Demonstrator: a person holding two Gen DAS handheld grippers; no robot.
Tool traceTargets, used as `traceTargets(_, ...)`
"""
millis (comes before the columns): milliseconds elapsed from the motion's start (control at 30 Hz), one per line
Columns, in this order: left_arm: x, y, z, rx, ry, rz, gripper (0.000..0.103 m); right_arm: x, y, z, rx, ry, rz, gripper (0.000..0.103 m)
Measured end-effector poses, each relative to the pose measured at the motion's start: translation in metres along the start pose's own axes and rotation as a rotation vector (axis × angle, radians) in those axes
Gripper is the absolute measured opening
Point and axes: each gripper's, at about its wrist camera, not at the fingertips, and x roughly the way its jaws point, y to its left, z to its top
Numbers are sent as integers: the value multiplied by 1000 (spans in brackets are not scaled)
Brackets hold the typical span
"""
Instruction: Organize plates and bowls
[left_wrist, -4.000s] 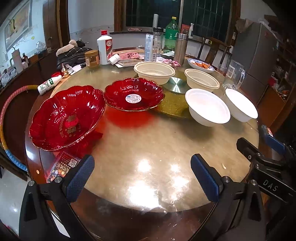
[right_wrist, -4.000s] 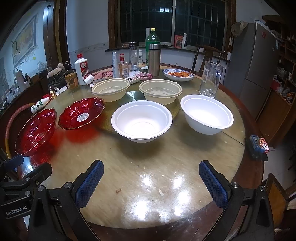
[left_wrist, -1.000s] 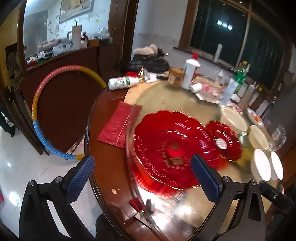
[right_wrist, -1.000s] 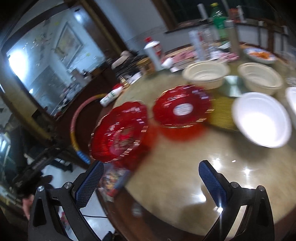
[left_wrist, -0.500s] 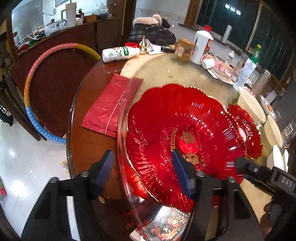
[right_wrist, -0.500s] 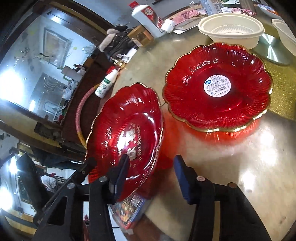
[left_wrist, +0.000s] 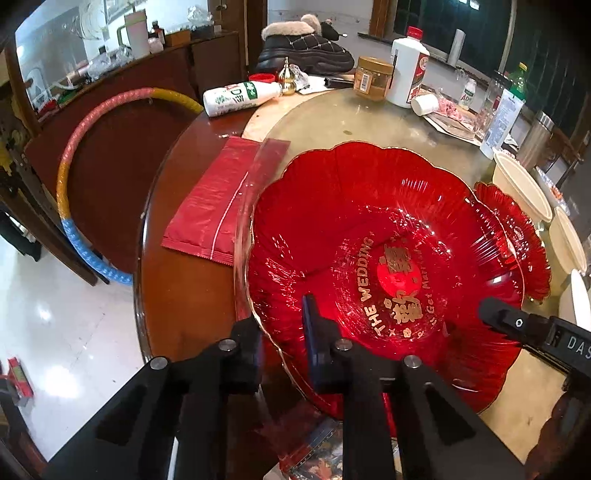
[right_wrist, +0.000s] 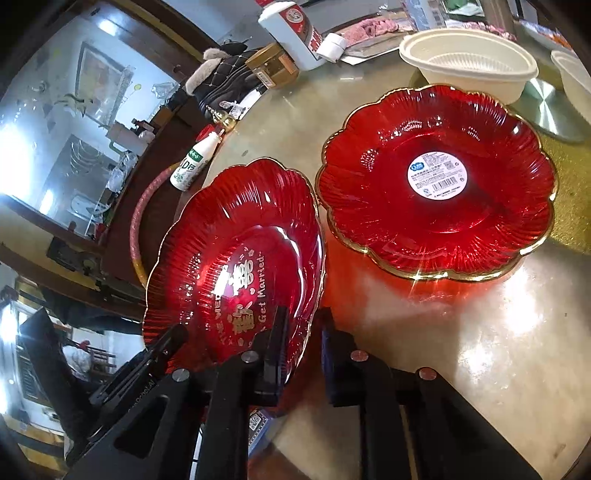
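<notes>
I work at a big round wooden table (left_wrist: 177, 206) with a glossy glass turntable (right_wrist: 517, 350) on it, in a dim dining room with dark windows behind. On the far part of the table stand a white liquor bottle with a red cap (left_wrist: 408, 70), a brown jar with a gold lid (left_wrist: 372, 77) and a white plastic bottle lying on its side (left_wrist: 240, 96). A flat red foil packet (left_wrist: 218, 210) lies on the wood near the rim.

The large red scalloped plastic plate with gold wedding lettering (left_wrist: 369, 258) is tilted, its rim toward me. My left gripper (left_wrist: 284, 343) is nearly closed, and the plate's near edge sits between its two fingers, one finger (left_wrist: 312, 332) inside the plate and the other outside. My right gripper (right_wrist: 301, 343) is also almost closed over the opposite edge of the same plate (right_wrist: 236, 258), with one finger on each side of the gold rim. In the left view I can see the tip of the right gripper at the plate's far edge.

Just beside it lies a second red scalloped plate with a round white sticker (right_wrist: 436, 181), flat on the turntable. Beyond this plate stands a cream plastic bowl (right_wrist: 469, 59). More pale bowls are at the right border of the left view, but they are cut off.
</notes>
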Motion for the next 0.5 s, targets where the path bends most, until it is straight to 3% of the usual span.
traceTargets(500, -45, -7, -14, 21, -96, -6, 15, -40, 8, -16, -55, -81, -3, 14)
